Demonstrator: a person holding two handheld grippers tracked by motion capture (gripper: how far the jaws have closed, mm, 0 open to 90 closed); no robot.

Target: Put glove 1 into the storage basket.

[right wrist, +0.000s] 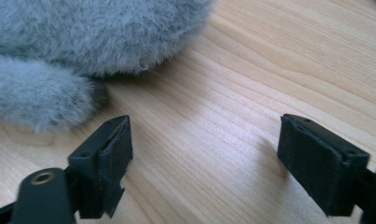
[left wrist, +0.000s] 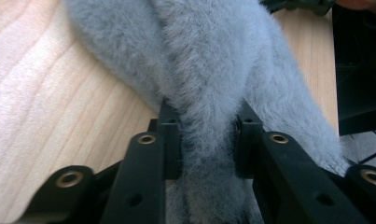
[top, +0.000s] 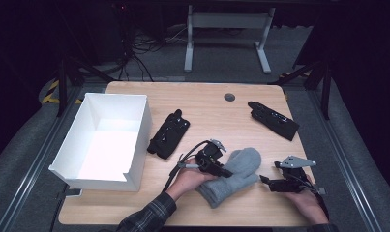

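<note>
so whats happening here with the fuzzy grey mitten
A person works at a wooden table with a gripper in each hand. The left gripper has pinched a fold of the grey mitten, its pads pressing into the fleece from both sides. The right gripper sits just beside the mitten with its jaws wide apart over bare wood, holding nothing. An open white box stands to the left, and two black gloves lie farther back on the table.

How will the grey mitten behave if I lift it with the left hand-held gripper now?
The grey mitten probably sags, since its fleece bunches where the left hand-held gripper pinches it. It looks light, and the fuzzy pile seems unlikely to slip.
</note>
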